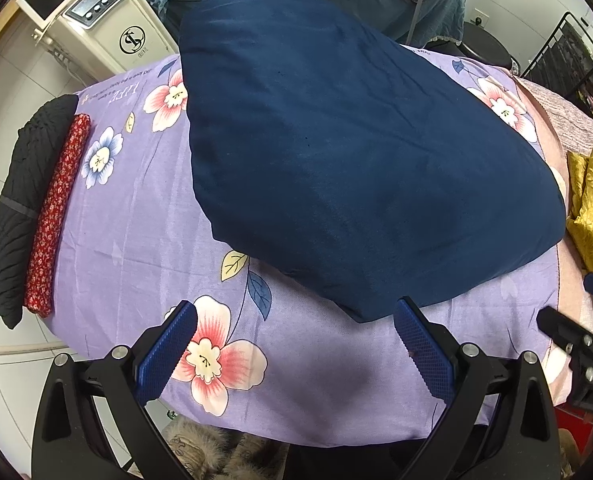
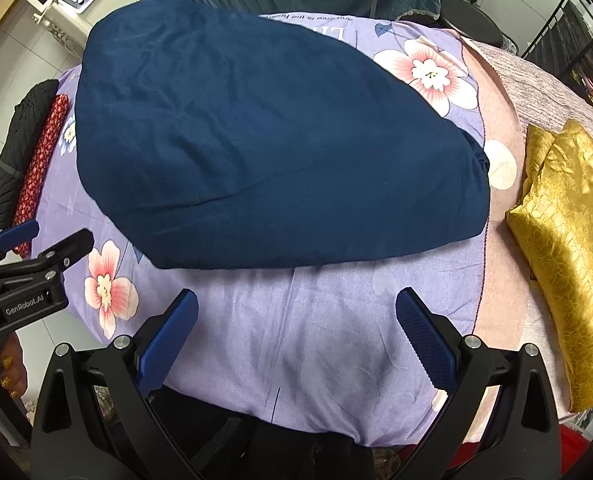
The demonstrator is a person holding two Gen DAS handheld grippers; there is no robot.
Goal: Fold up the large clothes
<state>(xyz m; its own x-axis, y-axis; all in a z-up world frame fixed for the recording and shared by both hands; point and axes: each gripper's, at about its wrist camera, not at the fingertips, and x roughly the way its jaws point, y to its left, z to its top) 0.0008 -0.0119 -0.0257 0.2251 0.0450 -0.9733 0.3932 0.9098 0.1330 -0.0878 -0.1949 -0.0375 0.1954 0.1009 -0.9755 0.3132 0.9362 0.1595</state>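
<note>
1. In the middle of the surface, on a lilac flowered sheet, lies the dark blue garment. It is already doubled into a broad, flat, rounded shape and reaches from the near centre toward the far left.
2. The left gripper hovers just before the near tip of the garment; its jaws are spread wide and hold nothing. The right gripper hangs over bare sheet near the garment's near edge, its jaws also spread and empty.
3. Handling, as I judge it: the cloth looks soft, thin and limp, with shallow wrinkles. It should be light, it will sag when lifted and it may slide a little on the smooth sheet. It is not fragile.
4. Where to take hold: the near edge and the two near corners look best, one for each gripper, so that the layers rise together. A pinch in the middle would probably lift only the top layer.
5. Hard to see: how many layers lie under the top one, and where sleeves or collar are. The far end is strongly bent by the lens; it possibly hangs past the surface, but I cannot tell.
6. Other things: a red patterned cloth and a black cloth at the left edge, a golden cloth at the right.
</note>
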